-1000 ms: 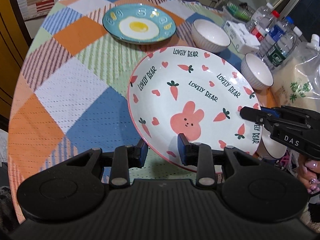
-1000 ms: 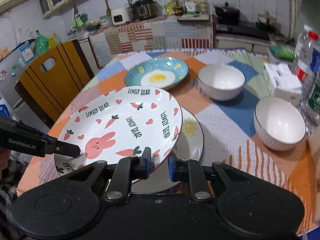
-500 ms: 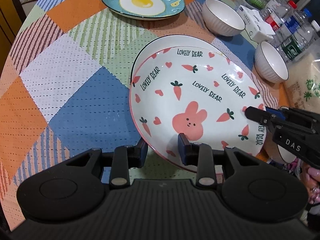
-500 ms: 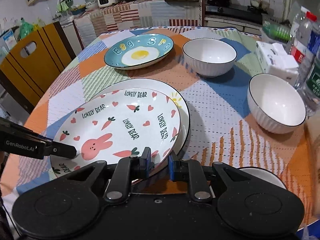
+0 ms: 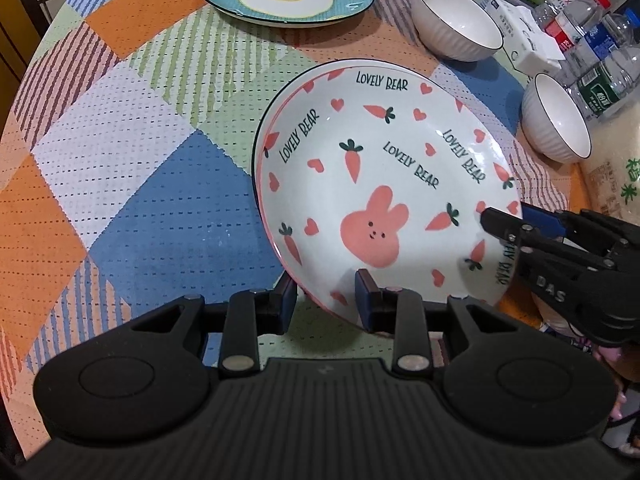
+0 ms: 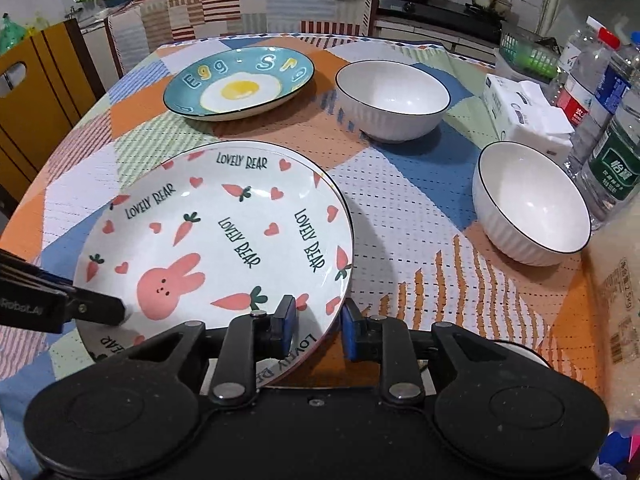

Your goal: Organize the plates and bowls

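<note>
The white bunny plate [image 5: 380, 184] with carrots and "LOVELY BEAR" lettering lies on top of a second white plate, whose black rim [image 5: 256, 152] peeks out on the left. It also shows in the right wrist view [image 6: 224, 240]. My left gripper [image 5: 324, 300] straddles its near rim with the jaws apart. My right gripper [image 6: 316, 324] straddles the opposite rim, jaws also apart. A blue egg plate [image 6: 240, 84] and two white bowls [image 6: 392, 96] [image 6: 528, 200] stand farther back.
The checked tablecloth [image 5: 120, 160] covers the round table. Water bottles [image 6: 600, 128], a tissue pack [image 6: 524, 112] and a rice bag [image 5: 616, 176] crowd the right side. A wooden chair [image 6: 44, 84] stands at the left. Another white bowl edge [image 6: 516, 348] shows near my right gripper.
The bunny plate has come down from a tilted, lifted hold onto the white plate beneath it. Both grippers' jaws have widened around its rim.
</note>
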Demonstrator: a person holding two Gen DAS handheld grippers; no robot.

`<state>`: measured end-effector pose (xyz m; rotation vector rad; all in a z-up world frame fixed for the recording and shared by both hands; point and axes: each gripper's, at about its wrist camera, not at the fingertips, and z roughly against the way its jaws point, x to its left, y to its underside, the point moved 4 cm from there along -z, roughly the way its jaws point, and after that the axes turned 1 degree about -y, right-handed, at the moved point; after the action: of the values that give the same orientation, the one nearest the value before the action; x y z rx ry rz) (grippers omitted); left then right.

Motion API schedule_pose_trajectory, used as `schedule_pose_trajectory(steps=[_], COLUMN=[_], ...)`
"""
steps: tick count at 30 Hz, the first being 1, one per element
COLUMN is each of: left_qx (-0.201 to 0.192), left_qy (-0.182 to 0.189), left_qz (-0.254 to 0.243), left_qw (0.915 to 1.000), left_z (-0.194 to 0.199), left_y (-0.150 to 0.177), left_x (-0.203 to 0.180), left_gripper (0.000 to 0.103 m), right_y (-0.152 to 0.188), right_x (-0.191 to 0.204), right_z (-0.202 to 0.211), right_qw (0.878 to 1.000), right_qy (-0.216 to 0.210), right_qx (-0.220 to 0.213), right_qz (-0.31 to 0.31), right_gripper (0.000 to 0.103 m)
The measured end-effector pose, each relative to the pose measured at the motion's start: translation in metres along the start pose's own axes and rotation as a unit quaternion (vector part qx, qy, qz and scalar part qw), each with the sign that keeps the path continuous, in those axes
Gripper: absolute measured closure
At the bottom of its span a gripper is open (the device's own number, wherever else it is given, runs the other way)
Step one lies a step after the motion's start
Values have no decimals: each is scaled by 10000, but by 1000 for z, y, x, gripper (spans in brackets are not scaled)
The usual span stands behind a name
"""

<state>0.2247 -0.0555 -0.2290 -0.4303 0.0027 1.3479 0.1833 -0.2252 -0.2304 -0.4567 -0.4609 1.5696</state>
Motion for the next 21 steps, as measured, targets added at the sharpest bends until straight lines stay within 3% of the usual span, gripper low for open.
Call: schedule_pose_trajectory(steps=[4, 10, 21], left_qx=[-25, -116, -378], left_qy=[-295, -346, -336], left_qz=[-79, -204, -282], left_qw=[9995, 9991, 9983], left_z=[12, 37, 83], left_y=[-1, -1, -2], left_x=[-5, -13, -12], left_gripper=[73, 71, 70], right_y=[-6, -21, -38], right_x=[5, 7, 23], right_z=[3, 35, 94], right_qw=[9998, 9994, 9963], right_qy=[101, -147, -549], right_qx=[-60, -294, -663], right_qz=[132, 66, 85], right_gripper=[74, 73, 64])
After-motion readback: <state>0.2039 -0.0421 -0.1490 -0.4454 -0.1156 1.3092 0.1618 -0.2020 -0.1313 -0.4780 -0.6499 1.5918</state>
